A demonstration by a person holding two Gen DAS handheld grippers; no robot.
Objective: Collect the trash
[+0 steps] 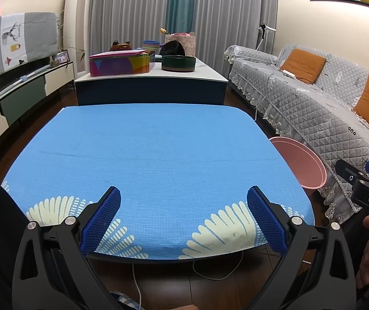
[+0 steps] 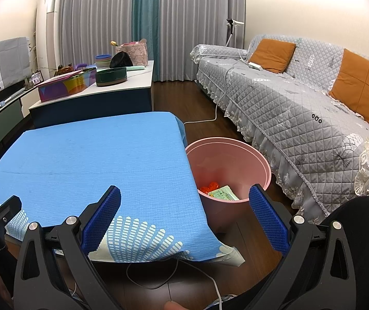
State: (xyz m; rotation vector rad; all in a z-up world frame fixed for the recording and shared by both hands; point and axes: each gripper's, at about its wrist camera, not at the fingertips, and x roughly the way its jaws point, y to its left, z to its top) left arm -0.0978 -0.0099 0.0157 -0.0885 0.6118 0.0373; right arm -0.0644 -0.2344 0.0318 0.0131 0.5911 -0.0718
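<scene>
A pink bin (image 2: 228, 165) stands on the dark floor, its round rim just ahead of the right gripper (image 2: 184, 193) and slightly to its right, tucked against the corner of the table with the blue cloth (image 2: 94, 155). Inside, at the bottom, lie a crumpled orange wrapper (image 2: 209, 187) and a green-and-white printed packet (image 2: 223, 193), touching each other. The right gripper hovers level over the table's near right edge, its blue-padded fingers (image 2: 101, 217) spread wide with nothing between them; the right finger overlaps the bin's near rim in view. The left gripper (image 1: 184, 199) hangs over the near edge of the cloth, its jaws also wide and empty. From it, the bin (image 1: 303, 165) shows only as a pink arc ahead to the right, past the table's edge.
</scene>
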